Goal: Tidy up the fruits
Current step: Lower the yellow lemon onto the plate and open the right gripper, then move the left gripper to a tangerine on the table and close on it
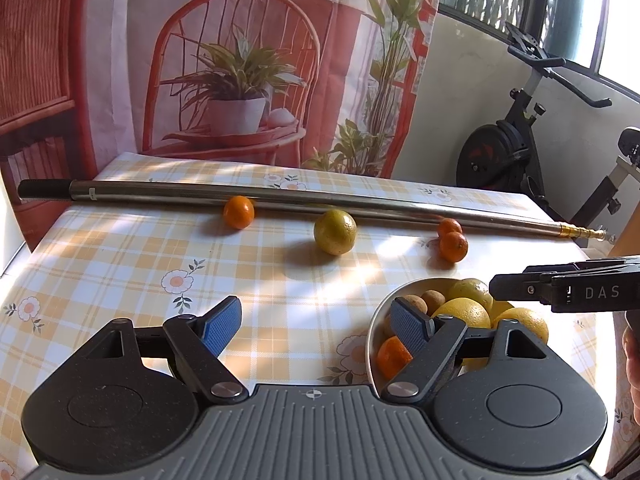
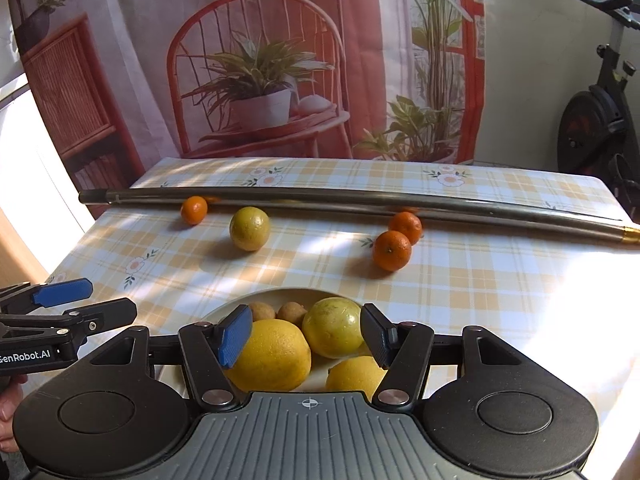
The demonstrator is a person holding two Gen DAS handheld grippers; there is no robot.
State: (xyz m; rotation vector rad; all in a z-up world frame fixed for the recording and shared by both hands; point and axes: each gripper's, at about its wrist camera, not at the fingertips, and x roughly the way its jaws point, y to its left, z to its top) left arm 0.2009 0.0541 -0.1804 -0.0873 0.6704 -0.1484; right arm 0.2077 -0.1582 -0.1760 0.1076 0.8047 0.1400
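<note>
— Both grippers? The left gripper (image 1: 316, 328) hangs with its blue-padded jaws spread wide and nothing between them, beside the round metal bowl (image 1: 374, 340).

— And the right gripper (image 2: 308, 336)?

— Also parted and empty, above that bowl (image 2: 224, 310), which holds large yellow citrus fruits (image 2: 276, 354), a green-yellow one (image 2: 332, 326), small brown fruits (image 2: 290, 312) and, seen from the left wrist, an orange mandarin (image 1: 390, 354).

— What lies loose?

— On the yellow checked tablecloth (image 2: 500, 280): 1 greenish-yellow citrus (image 2: 249, 228), 1 small mandarin (image 2: 194, 210) touching the long steel pole (image 2: 360, 200), and 2 mandarins (image 2: 392, 251) touching each other.
</note>
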